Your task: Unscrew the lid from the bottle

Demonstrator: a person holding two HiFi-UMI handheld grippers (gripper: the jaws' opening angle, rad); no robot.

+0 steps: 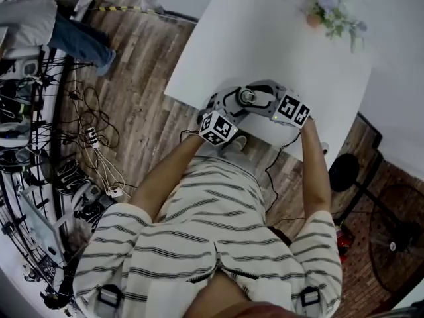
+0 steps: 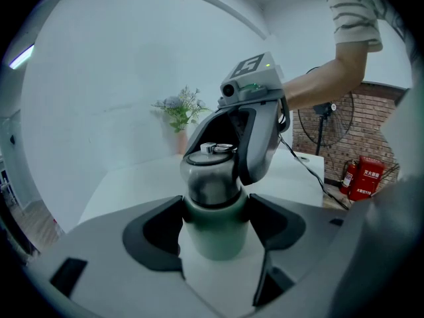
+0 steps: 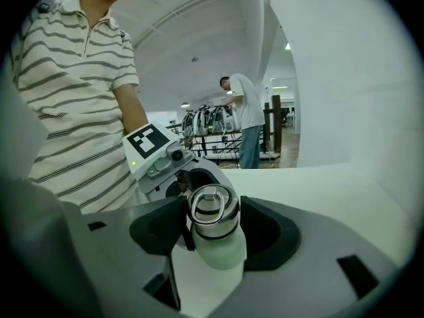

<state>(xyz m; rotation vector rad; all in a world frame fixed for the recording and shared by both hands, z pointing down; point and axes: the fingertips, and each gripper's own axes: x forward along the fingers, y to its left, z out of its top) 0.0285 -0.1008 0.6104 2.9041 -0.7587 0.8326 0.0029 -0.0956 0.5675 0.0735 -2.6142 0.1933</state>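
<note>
On the white table (image 1: pixel 278 38), close to its near edge, the left gripper (image 2: pixel 215 222) holds the pale green bottle (image 2: pixel 216 240) upright by its body, both jaws pressed on it. From the opposite side the right gripper (image 3: pixel 213 222) has its jaws fairly wide, closed on the steel lid (image 3: pixel 212 207). Behind the bottle, bare tabletop reaches to a potted plant (image 1: pixel 331 8) near the far edge.

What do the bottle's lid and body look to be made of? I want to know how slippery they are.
The lid looks like brushed steel: silver-grey, with soft highlights and a metal loop on top. The bottle body is pale green and matte with no glare. It is probably coated metal or plastic, but the look doesn't settle which.
</note>
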